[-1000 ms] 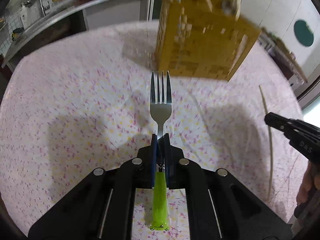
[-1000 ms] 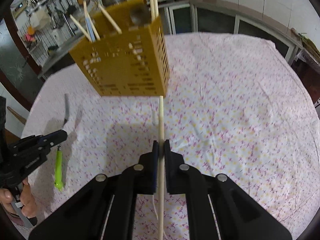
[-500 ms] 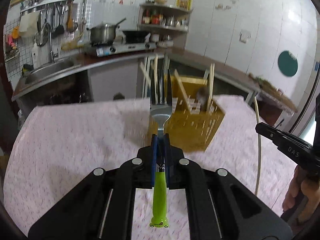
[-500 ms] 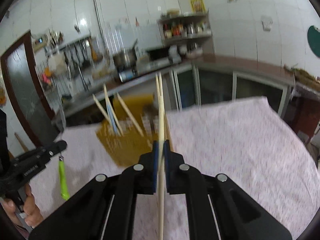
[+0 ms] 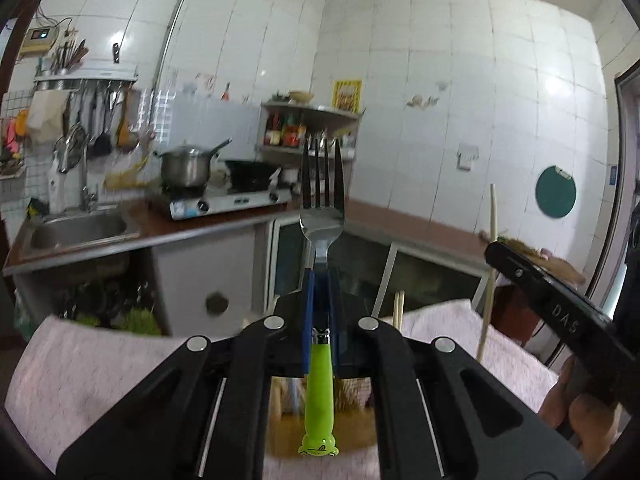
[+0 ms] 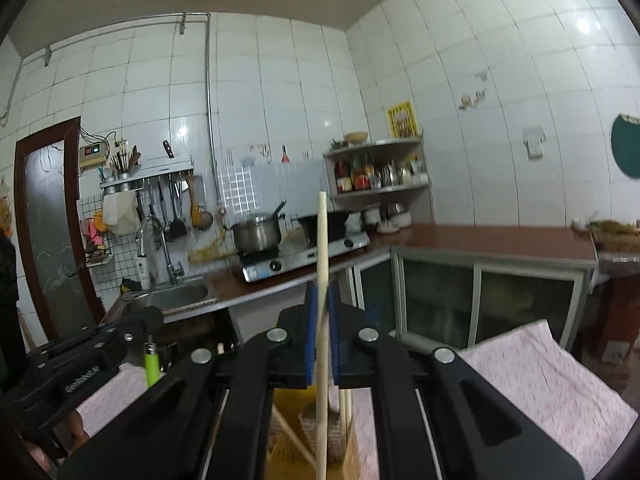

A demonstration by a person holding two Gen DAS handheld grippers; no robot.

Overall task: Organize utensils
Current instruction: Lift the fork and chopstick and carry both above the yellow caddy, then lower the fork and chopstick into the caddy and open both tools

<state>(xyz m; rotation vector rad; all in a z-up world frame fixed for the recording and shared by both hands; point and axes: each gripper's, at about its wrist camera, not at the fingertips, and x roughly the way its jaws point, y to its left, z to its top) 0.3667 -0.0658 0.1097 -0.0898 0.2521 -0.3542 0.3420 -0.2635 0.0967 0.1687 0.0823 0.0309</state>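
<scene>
Left gripper (image 5: 320,280) pinches a green-handled fork (image 5: 322,216), tines up. Right gripper (image 6: 321,296) pinches an upright chopstick (image 6: 322,240). Both are raised above the yellow holder (image 6: 288,432) near the table edge (image 6: 516,330).

Pot (image 5: 186,168) on stove (image 5: 228,204); sink (image 5: 76,230) left.

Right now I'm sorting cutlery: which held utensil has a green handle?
The fork in the left gripper; the right gripper clamps a plain wooden chopstick.
</scene>
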